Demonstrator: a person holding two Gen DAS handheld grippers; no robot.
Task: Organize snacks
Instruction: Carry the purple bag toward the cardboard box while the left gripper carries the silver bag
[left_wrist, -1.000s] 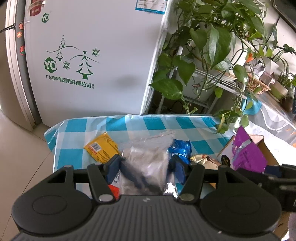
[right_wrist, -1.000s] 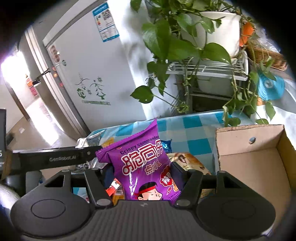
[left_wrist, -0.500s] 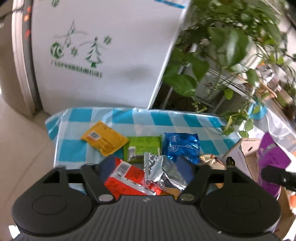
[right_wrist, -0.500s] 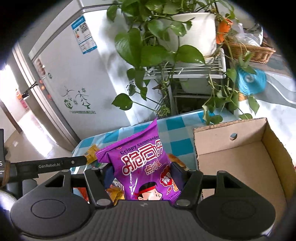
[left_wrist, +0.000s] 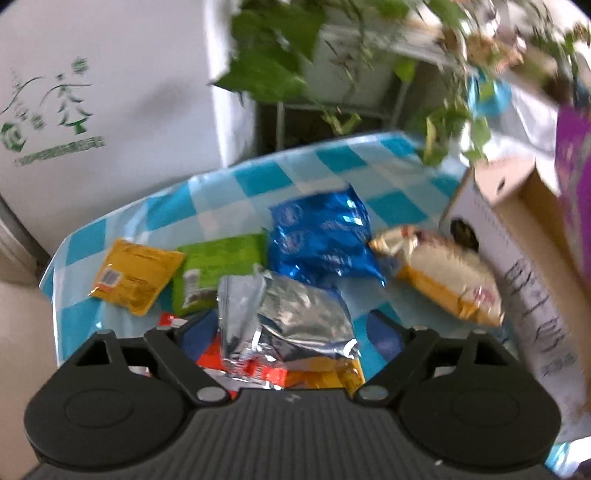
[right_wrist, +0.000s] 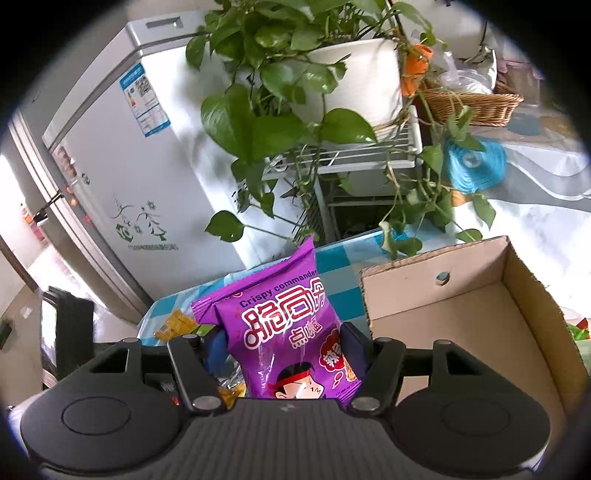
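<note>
Left wrist view
Left gripper (left_wrist: 291, 328): jaws wide and opening; nothing pinched.
Silver bag (left_wrist: 284, 317): lies between the jaws on the pile, its right edge clear of the right finger; contact with the left finger cannot be told.
Under it: a red bag (left_wrist: 258, 369) and an orange-yellow bag (left_wrist: 325, 373), both partly hidden.
Blue bag (left_wrist: 321, 240): just beyond the silver bag, flat on the checked surface (left_wrist: 332, 162).
Green bag (left_wrist: 214, 266): left of the blue one, touching it.
Yellow bag (left_wrist: 133, 277): leftmost, overlapping the green bag's edge.
Cream-and-gold bag (left_wrist: 439, 273): right of the blue bag, against the box (left_wrist: 517, 258).
Beyond: a white fridge (left_wrist: 92, 110) and a plant (left_wrist: 280, 55); the picture is blurred.

Right wrist view
Right gripper (right_wrist: 286, 347): jaws closed on the purple bag (right_wrist: 284, 317), pads pressing both its sides.
Purple bag: upright, its top above the fingers, left of the box.
Box (right_wrist: 461, 325): open, just right of the jaws; the visible inside holds nothing.
Around: plant (right_wrist: 280, 92) in a white pot on a wire rack (right_wrist: 369, 155), basket (right_wrist: 472, 103) to the right.
</note>
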